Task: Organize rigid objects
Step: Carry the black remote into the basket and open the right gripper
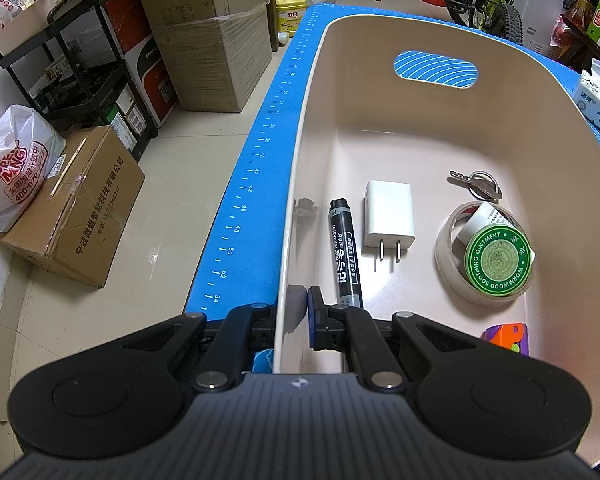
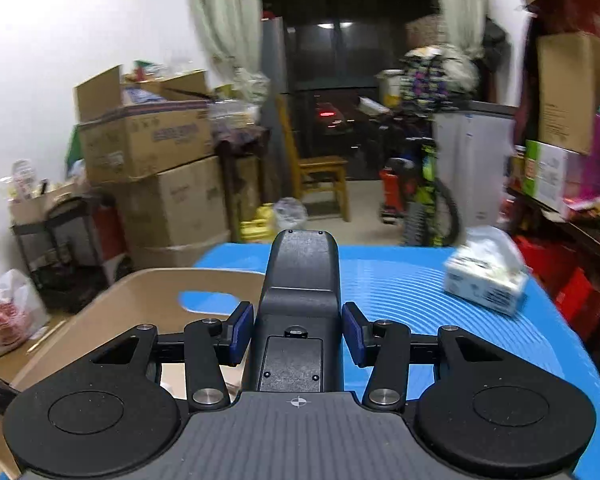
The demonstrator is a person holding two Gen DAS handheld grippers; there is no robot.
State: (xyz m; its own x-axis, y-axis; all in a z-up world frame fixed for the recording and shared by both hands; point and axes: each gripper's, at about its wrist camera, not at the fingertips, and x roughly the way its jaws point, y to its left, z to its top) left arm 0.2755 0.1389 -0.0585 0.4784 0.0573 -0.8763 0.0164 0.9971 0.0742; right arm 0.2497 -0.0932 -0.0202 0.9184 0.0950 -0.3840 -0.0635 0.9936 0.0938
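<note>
Marker [image 1: 345, 254], charger [image 1: 389, 220], keys [image 1: 477, 184] and ointment tin [image 1: 498, 261] inside tape roll [image 1: 452, 256], all in bin [image 1: 340, 80] on mat [image 1: 256, 184].

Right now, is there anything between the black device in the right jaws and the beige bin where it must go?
Nothing visible blocks it. The right gripper holds the black device above the blue mat, and the beige bin sits lower left with its top open. The tissue pack lies off to the right.

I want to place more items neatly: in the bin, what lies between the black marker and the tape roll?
The white charger plug lies between the marker and the tape roll, as the left wrist view shows.
</note>
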